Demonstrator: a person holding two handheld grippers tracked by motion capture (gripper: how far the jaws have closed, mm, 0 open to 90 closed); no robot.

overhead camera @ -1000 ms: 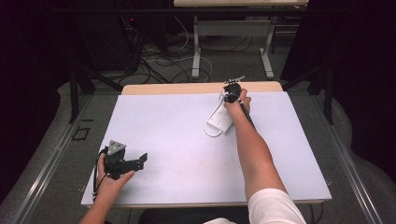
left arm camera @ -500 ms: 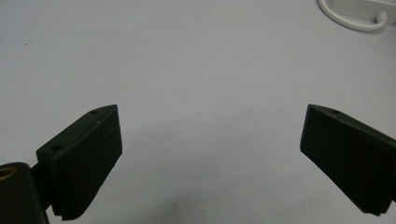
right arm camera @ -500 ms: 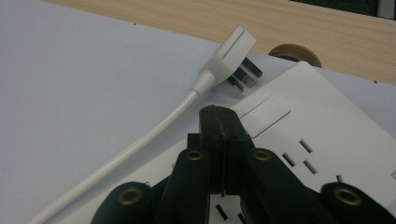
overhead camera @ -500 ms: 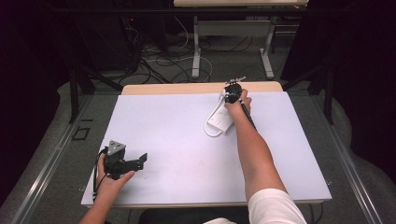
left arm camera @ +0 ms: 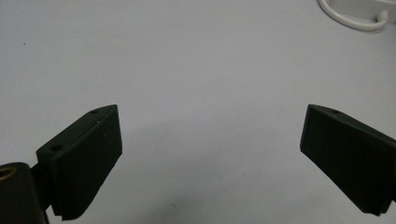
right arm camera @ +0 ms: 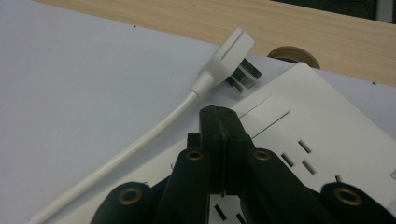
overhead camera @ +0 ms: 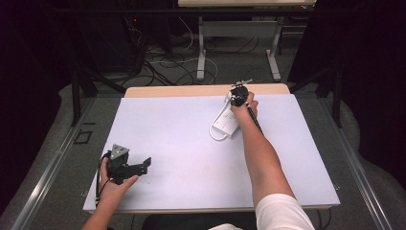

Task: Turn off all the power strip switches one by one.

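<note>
Right gripper (right arm camera: 223, 140) jaws pressed together, empty, over white power strip (right arm camera: 299, 140); plug (right arm camera: 224, 58) lying beside. Left gripper (left arm camera: 210, 158) jaws spread wide. Likely next: open right jaws first, approach plug squarely.

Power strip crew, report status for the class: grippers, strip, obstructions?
Left gripper open, near table edge. Right gripper shut, empty, above the white power strip. Its plug lies unplugged on the table. No obstructions.

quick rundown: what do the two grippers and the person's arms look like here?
Both grippers are black. The left gripper carries a grey three-cornered plate on top and a black cable at the hand; its fingers are flat blocks with ribbed pads and small screw holes. The right gripper shows brass-ringed holes. Forearms bare; a white short sleeve on the right arm.
</note>
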